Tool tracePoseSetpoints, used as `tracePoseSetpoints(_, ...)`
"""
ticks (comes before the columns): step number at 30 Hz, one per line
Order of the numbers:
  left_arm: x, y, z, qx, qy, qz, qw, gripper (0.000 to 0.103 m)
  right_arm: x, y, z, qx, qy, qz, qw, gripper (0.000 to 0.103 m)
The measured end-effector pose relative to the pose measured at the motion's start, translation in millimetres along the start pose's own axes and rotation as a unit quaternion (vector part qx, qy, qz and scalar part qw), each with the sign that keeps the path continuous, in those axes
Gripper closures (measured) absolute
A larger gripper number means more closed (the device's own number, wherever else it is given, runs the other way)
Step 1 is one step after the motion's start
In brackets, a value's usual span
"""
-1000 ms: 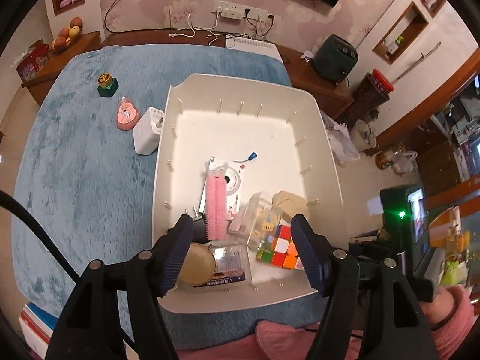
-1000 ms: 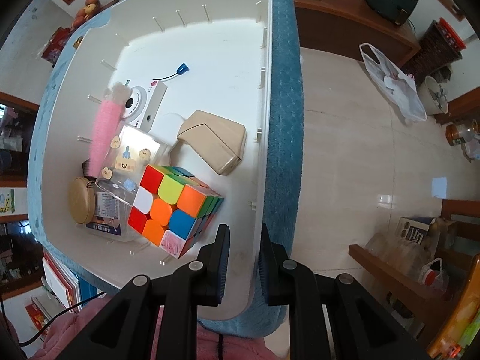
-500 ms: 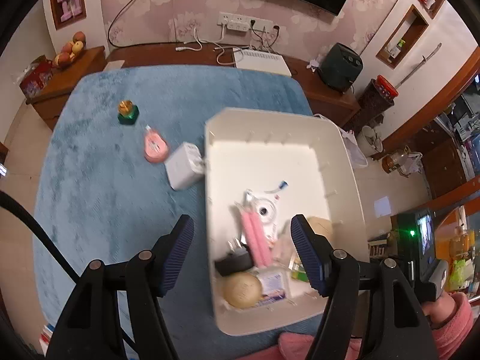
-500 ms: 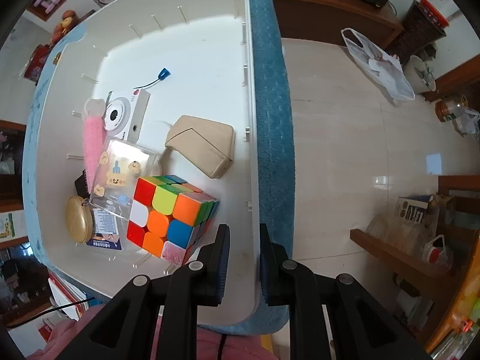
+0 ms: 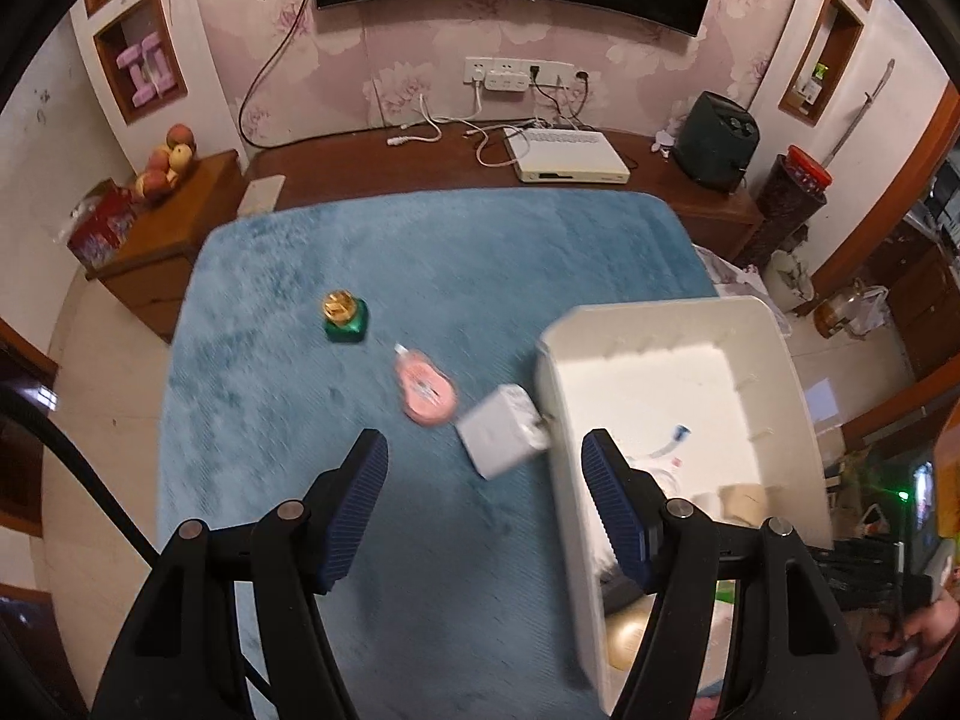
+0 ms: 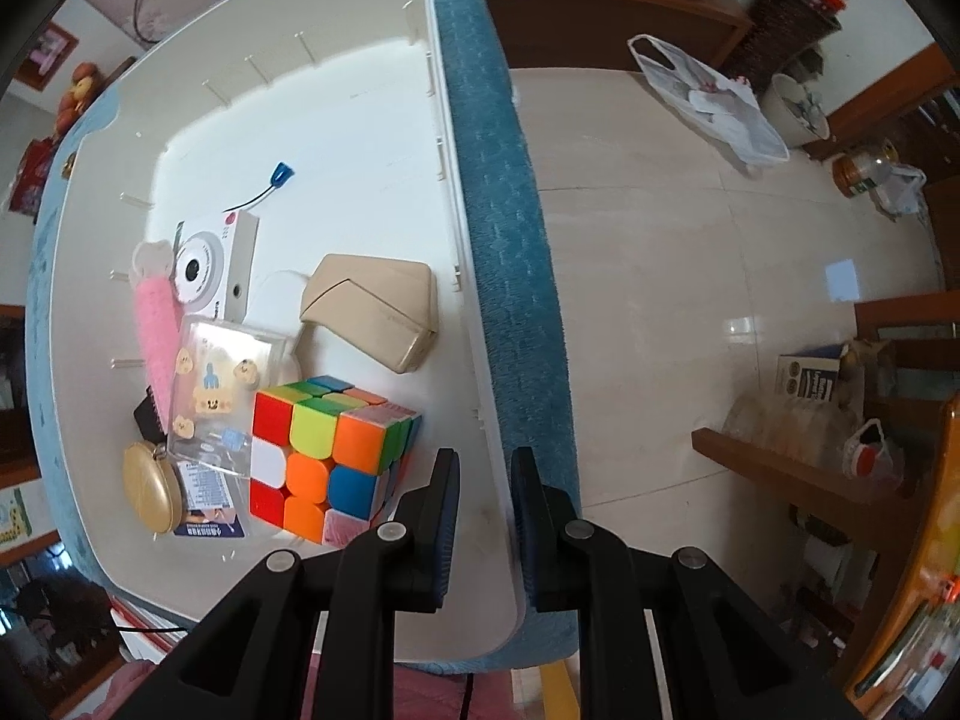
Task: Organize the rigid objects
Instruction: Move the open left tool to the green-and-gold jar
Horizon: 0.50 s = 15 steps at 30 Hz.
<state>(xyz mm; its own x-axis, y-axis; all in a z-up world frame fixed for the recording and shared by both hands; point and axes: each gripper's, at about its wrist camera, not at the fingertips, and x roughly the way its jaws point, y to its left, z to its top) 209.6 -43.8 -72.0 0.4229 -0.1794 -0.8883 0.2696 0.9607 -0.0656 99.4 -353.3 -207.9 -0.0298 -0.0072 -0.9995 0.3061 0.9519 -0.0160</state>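
Left wrist view: left gripper held wide open and empty above a plush blue blanket; ahead of it, just beyond the fingertips, a white boxy charger touching the left wall of a white plastic bin, with a pink oval case just beside the charger and a gold-capped green bottle farther toward the far left corner. Right wrist view: right gripper clamped nearly closed on the bin's thin right rim; inside, near the front edge, a glossy multicoloured cube, a beige angular case, a clear sticker box, a fuzzy pink brush, a white camera, and a gold disc.
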Motion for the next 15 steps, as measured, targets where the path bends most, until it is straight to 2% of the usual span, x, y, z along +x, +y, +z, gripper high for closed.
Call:
tracePoseSetpoints(7, 20, 31, 29, 0.023, -0.017, 0.019, 0.9994, 0.032, 1, 0, 1, 0.043, 0.002, -0.013, 0.999, 0.085)
tracePoseSetpoints(15, 63, 64, 57, 0.019, -0.001, 0.001, 0.9998, 0.032, 1, -3, 1, 0.085, 0.006, -0.025, 0.996, 0.085)
